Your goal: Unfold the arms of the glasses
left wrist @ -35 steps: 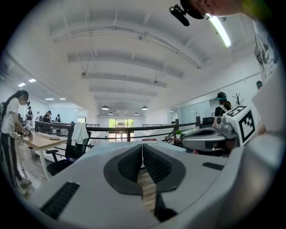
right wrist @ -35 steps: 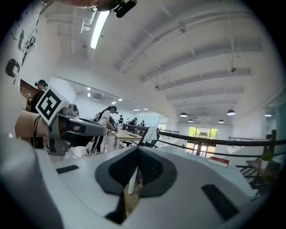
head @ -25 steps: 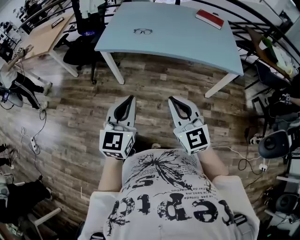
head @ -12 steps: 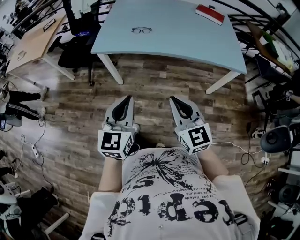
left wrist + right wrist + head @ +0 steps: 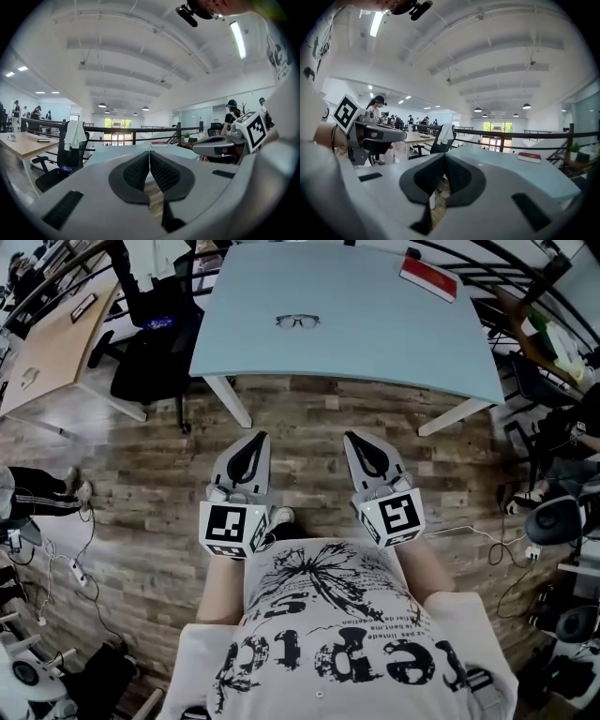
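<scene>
Dark-framed glasses [image 5: 297,322] lie on the pale blue table [image 5: 375,334], near its left half, far ahead of both grippers. Whether their arms are folded is too small to tell. My left gripper [image 5: 257,438] and right gripper [image 5: 352,438] are held side by side over the wooden floor, short of the table's near edge. Both are shut with nothing between the jaws. In the left gripper view the left gripper [image 5: 149,157] has its pads pressed together; the right gripper [image 5: 444,160] looks the same in the right gripper view. The glasses do not show in either gripper view.
A red book [image 5: 427,279] lies at the table's far right corner. A black office chair [image 5: 150,338] stands left of the table, beside a wooden desk [image 5: 47,348]. White table legs [image 5: 230,397] stand ahead. Chairs, cables and equipment crowd the right side [image 5: 553,521].
The table and glasses have drawn nearer and sit lower in the head view as the person walks toward them. Both grippers keep their pose in front of the body, still shut.
</scene>
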Demonstrator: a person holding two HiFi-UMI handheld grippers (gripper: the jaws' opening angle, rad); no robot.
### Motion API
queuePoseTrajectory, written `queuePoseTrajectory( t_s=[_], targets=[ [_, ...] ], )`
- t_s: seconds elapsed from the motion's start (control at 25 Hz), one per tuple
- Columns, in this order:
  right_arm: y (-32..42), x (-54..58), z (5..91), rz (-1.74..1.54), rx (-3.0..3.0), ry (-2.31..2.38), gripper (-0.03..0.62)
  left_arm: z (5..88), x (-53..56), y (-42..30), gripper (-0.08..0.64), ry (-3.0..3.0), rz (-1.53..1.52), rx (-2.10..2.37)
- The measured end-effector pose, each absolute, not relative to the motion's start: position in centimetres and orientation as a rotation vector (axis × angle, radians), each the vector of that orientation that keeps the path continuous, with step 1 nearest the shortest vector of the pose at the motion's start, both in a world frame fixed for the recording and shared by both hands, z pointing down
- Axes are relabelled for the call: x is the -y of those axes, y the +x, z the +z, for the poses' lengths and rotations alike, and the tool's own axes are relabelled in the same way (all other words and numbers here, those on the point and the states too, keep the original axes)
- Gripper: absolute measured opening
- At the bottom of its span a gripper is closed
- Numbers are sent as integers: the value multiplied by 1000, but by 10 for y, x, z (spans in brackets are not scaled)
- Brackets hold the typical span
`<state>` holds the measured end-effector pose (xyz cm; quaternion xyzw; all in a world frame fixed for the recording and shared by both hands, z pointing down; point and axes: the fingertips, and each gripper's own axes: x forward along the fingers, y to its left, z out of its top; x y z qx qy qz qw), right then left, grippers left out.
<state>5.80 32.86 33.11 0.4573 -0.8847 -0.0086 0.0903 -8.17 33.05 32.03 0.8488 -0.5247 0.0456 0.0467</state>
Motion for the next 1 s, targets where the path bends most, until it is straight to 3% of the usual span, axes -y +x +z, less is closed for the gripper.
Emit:
queuePoseTrajectory(
  t_s=[0.44, 1.0],
  targets=[
    [-20, -236, 326, 84, 2575, 1493, 11, 319, -234, -173, 20, 2633, 153, 1507],
    [-1, -87, 346, 16, 2569, 1390, 11, 337, -102, -148, 18, 2586, 197, 1581]
  ],
)
